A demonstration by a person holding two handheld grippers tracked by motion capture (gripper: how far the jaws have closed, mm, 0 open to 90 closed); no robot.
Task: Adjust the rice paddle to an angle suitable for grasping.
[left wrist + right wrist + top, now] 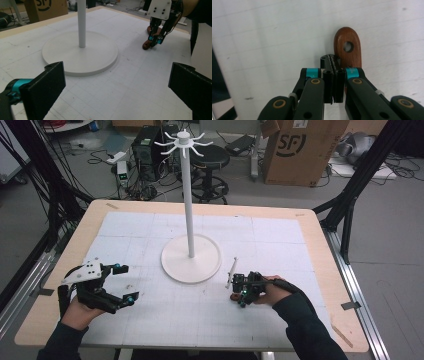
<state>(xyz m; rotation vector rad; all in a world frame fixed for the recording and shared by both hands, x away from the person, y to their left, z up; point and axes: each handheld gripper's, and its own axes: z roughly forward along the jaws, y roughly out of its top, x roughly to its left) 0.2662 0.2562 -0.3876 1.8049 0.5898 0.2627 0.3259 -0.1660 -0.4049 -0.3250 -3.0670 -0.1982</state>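
- The right hand-held gripper [239, 291] sits low on the table near its front right part, jaws drawn together with almost no gap; in the right gripper view [333, 65] they look pressed beside the wooden handle [347, 50] rather than around it, though I cannot tell for sure whether anything thin is pinched between them.
- The wooden handle lies flat on the white mat [150, 227], its rounded end with a hanging hole pointing away from the jaws; a pale slim shaft [232, 270] runs from it toward the stand's base [175, 265].
- Judged from its look, the piece is light, stiff and smooth, so it may skid or pivot if nipped at the tip; the flat wooden sides just behind the hole seem the surest hold.
- The left hand-held gripper [127, 282] hovers near the front left edge, jaws spread wide and holding nothing.
- The white stand [190, 200] rises at the table's middle, its hooks high up; the open mat around both grippers leaves free room, with the right and front edges near the tool.
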